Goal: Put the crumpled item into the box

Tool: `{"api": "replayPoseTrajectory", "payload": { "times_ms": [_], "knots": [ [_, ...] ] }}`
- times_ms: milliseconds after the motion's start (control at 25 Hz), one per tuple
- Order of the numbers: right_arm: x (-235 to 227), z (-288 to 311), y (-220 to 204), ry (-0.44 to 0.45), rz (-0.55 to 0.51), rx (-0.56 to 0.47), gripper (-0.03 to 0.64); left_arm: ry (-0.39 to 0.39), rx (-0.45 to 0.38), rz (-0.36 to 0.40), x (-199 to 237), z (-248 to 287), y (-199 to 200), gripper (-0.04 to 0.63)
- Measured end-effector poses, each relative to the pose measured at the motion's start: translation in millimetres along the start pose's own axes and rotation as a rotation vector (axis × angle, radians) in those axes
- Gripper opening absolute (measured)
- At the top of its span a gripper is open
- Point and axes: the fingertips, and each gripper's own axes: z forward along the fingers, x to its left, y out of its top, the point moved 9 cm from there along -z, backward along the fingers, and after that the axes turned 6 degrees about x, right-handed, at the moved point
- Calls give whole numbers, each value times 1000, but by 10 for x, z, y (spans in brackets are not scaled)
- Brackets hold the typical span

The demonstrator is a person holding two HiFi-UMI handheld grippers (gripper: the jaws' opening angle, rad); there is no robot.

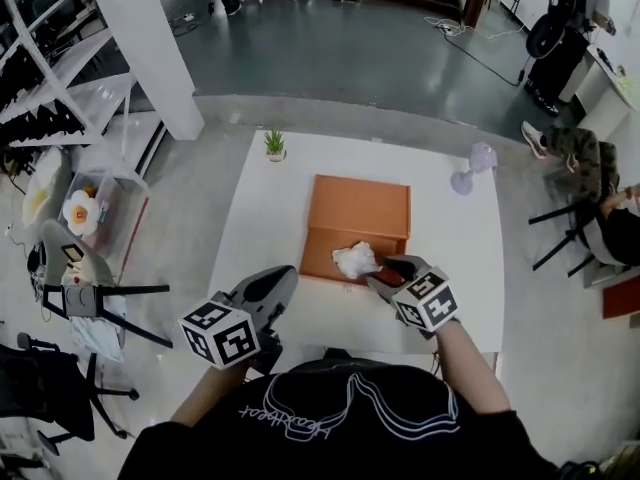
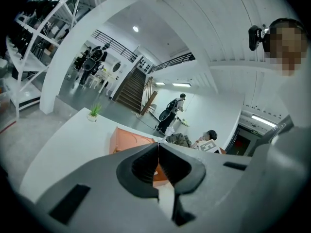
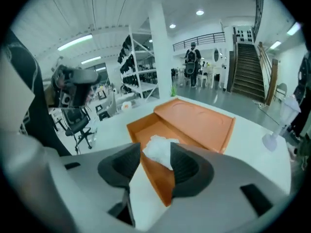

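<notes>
An open orange box [image 1: 322,252] lies on the white table [image 1: 455,268], its lid [image 1: 360,208] folded flat behind it. The crumpled item, a white paper wad [image 1: 355,260], rests inside the box at its right end. My right gripper [image 1: 383,270] is just right of the wad, low over the box's near right corner. In the right gripper view the wad [image 3: 160,148] sits between the tips of the right gripper [image 3: 155,152], whose jaws stand apart and do not squeeze it. My left gripper [image 1: 280,278] hovers at the table's near edge, left of the box, shut [image 2: 158,147] and empty.
A small potted plant [image 1: 274,144] stands at the table's far left corner and a small fan [image 1: 470,170] at the far right. A chair [image 1: 85,278] and shelving [image 1: 60,88] stand to the left. A seated person [image 1: 600,183] is to the right.
</notes>
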Motion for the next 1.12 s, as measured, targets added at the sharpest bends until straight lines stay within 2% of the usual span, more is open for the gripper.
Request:
{"api": "replayPoseTrajectory", "payload": {
  "times_ms": [200,360,520,760,960,1120],
  "knots": [
    [289,-431,61,72,106,-260,86,-56,17,10,-111,-3,-93,6],
    [521,-689,94,113,119,-391,5,-103,18,18,-237,-18,-127,6],
    [740,-905,111,134,113,-497,3,-155,12,21,-376,-92,-158,6],
    [905,-1146,95,192,192,-631,3,-204,8,43,-571,-178,-195,6],
    [994,-1207,73,196,181,-645,3,-214,-10,77,-656,-258,-191,6],
    [1057,-1217,101,194,164,-642,3,-194,-18,72,-664,-325,-200,6]
  ]
}}
